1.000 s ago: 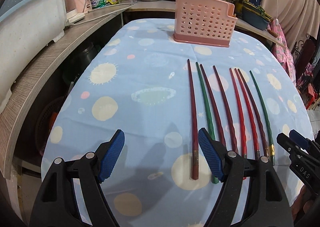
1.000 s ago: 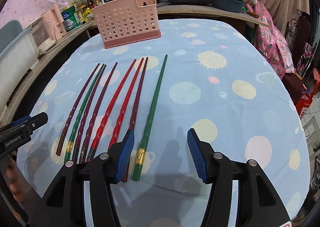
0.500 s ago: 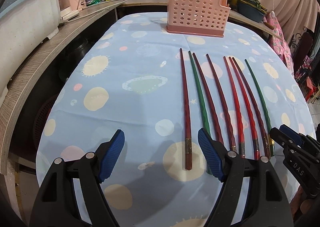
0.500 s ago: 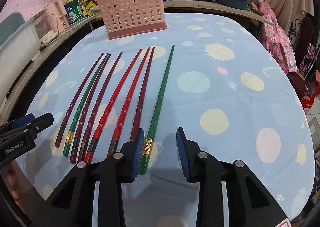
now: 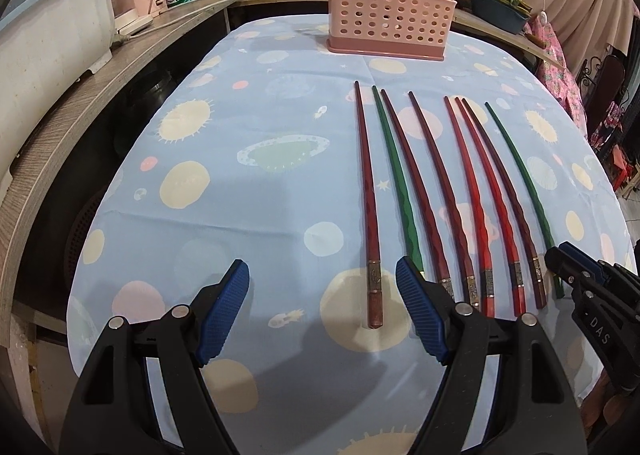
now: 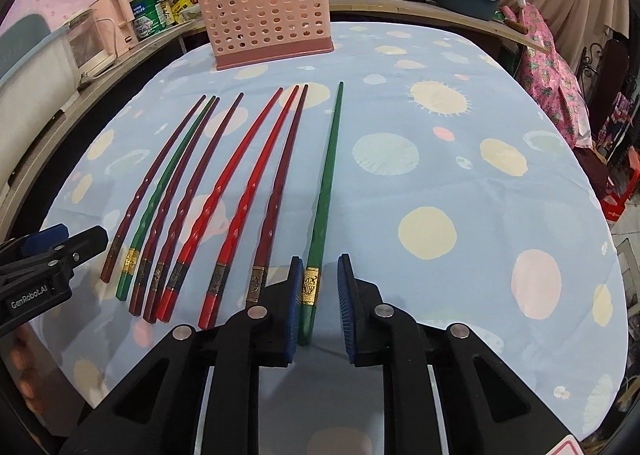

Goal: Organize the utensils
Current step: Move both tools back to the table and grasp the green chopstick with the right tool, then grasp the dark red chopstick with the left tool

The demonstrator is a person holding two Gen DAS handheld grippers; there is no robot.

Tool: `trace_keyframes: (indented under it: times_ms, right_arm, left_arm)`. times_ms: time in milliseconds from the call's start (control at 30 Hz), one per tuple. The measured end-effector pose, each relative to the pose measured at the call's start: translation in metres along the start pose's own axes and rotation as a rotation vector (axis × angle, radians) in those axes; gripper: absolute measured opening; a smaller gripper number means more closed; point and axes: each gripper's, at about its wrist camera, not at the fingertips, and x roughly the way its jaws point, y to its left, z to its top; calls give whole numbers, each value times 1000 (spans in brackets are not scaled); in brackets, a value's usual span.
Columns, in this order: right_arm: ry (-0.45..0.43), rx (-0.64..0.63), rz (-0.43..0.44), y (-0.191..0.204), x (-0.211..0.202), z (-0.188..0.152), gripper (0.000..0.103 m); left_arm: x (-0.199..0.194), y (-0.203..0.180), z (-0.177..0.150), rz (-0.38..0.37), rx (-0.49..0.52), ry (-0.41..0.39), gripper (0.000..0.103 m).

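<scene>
Left gripper (image 5: 322,309) wide open, holding nothing, low over the cloth (image 5: 248,215) near its 6 o'clock edge. Leftmost dark-red stick (image 5: 370,223) lies between the pads but closer to the right pad (image 5: 416,309); no contact visible. Room at 9 o'clock: bare cloth out to the table edge, then a gap and the wooden counter (image 5: 60,127).

Chopsticks (image 6: 224,195): eight in a row, butts at 6 o'clock, tips fanning toward 12. Six red or dark red, two green. Spacing tight on the left of the row; the second and third run almost touching. Basket (image 6: 268,15) upright at 12 o'clock, well apart from the tips, open cloth between.

Right gripper (image 6: 318,297) narrowed to a small gap, straddling the butt end of the rightmost green stick (image 6: 326,183) at its gold band. Left pad (image 6: 294,295) just beside the stick, right pad (image 6: 345,295) shows a sliver of clearance; cannot tell if either touches, not clamped. Nearest neighbour, a dark-red stick (image 6: 276,195), sits just outside the left pad. From 1 to 5 o'clock: bare cloth out to the table edge.
</scene>
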Motion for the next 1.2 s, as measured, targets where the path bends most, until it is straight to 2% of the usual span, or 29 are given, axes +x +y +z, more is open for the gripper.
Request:
trace_keyframes:
  times_ms: [200,433,633,767,833,1000,1133,1200]
  right_arm:
    - [-2,17,-6,-7,-2,-2,7]
    - [-5,24,-10,-11,-4,-5,7]
    - [-6,24,-11,-11,-4,-5,7]
    - [-6,22,-12,-11,-4,-5,7]
    - [-7,22,-13,-11,-4,-6,7]
    - [-7,22,-13,-11,-4,-6,7]
    - [-7,23,-12,-11,-4,-6,7]
    - [-7,24,-11,-11,-4,-6,7]
  left_arm:
    - [2,-2,-3,2,6,11,72]
    - [9,1,-6,19,0,30,72]
    - [15,4,-7,1,-19,56,64]
    - [15,2,-8,4,-14,52,63]
    - [15,1,-8,2,-9,48,60]
    - [13,-3,-7,-13,6,43,39]
    - [13,-3,-6,-19,5,50,30]
    - [13,-3,-5,-22,5,53,19]
